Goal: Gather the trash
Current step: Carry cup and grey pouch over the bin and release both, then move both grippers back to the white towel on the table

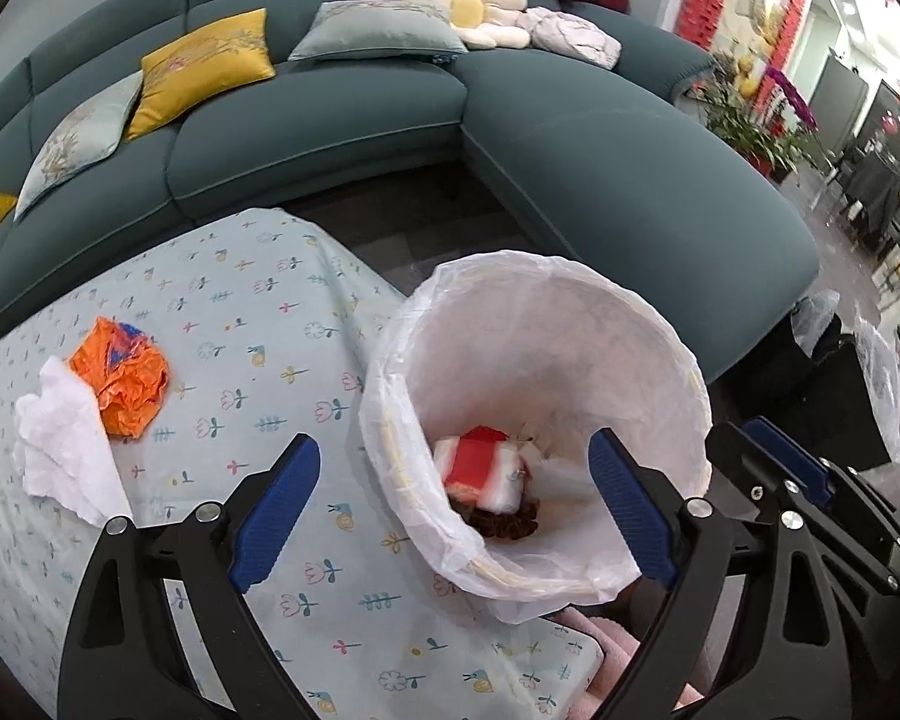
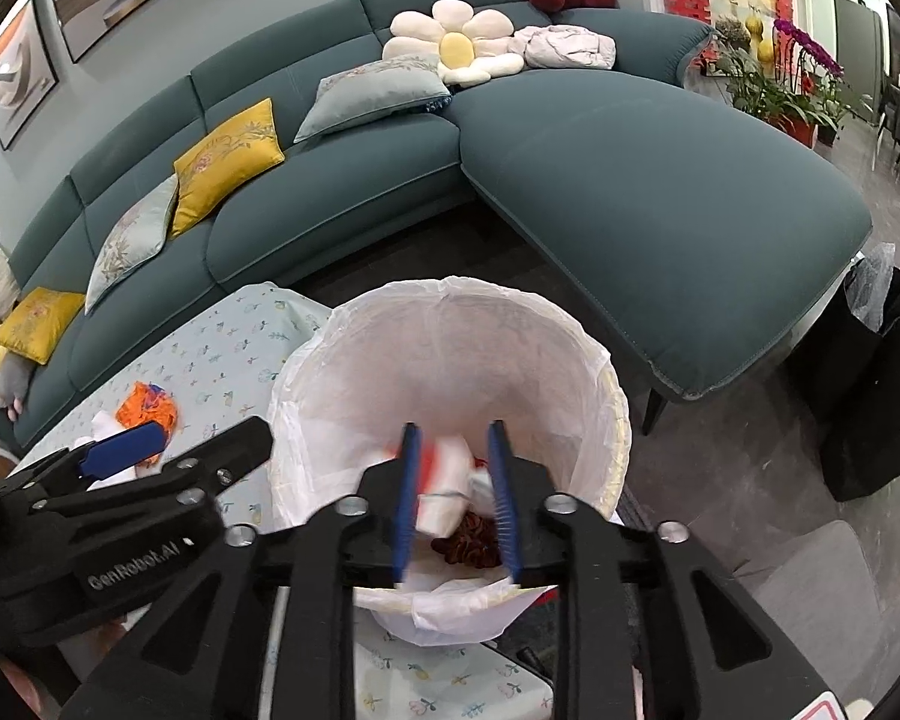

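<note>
A white-lined trash bin [image 1: 678, 360] [image 2: 594, 372] stands at the table's edge. Inside lie a red-and-white wrapper [image 1: 480, 465] [image 2: 444, 480] and a dark brown scrap [image 1: 507, 519] [image 2: 471, 537]. My left gripper [image 1: 456, 510] is open and empty, its fingers straddling the bin's near rim. My right gripper [image 2: 455, 501] hovers over the bin mouth, jaws parted with nothing between them. On the table, crumpled orange plastic [image 1: 123, 378] [image 2: 147, 405] and a white tissue [image 1: 66, 444] [image 2: 99, 423] lie together at the left.
The table wears a pale blue floral cloth [image 1: 258, 324] [image 2: 222, 336]. A teal sectional sofa [image 1: 600, 168] [image 2: 630, 192] with cushions curves behind. A black bag [image 2: 870, 384] stands on the floor at right. My left gripper's body [image 2: 126, 516] shows in the right view.
</note>
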### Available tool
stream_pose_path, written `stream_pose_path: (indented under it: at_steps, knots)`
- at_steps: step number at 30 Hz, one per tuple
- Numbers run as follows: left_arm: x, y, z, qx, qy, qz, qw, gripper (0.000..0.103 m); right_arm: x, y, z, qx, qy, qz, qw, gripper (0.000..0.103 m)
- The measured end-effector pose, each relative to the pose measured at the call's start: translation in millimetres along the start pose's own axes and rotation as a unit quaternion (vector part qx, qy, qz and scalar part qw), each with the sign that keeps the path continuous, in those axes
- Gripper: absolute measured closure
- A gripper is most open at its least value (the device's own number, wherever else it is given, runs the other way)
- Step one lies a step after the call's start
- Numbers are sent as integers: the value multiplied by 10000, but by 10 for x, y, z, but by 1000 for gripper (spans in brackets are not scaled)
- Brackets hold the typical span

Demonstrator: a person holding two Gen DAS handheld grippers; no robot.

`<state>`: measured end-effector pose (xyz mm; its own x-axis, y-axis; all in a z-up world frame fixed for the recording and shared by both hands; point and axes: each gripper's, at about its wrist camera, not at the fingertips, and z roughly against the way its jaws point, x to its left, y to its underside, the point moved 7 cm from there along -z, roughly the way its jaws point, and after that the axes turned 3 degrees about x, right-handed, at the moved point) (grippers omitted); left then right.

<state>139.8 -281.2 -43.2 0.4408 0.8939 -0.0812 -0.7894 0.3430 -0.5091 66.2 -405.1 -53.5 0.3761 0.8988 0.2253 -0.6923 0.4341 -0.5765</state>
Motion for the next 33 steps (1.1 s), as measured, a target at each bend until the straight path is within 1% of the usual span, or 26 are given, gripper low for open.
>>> stream_pose_path:
  at_steps: [2,7,9,11,15,20,27,33]
  knots:
    - [55,16,9,-7,-42,46,10000,16,17,-1,2,-6,-6,19,10000,70]
    - [235,68,66,-41,-129,211,9997,16,108,11,40,-19,-16,137,9999,69]
    - [281,84,98,-56,-156,248,9996,16,152,22,56,-20,-42,145,9999,68]
    - [345,103,136,-78,-188,295,9994,16,206,40,73,-25,-64,166,9998,63]
    - [506,149,220,-129,-239,412,9988,16,353,86,97,13,-101,285,9995,63]
    - [731,197,310,-169,-309,602,9976,16,593,150,122,61,-175,452,9988,61]
    - [1161,315,431,-204,-484,878,9947,16,1009,219,135,132,-329,694,9970,60]
    - [1645,497,514,-146,-711,1251,9895,16,1438,323,125,223,-463,978,9939,60]
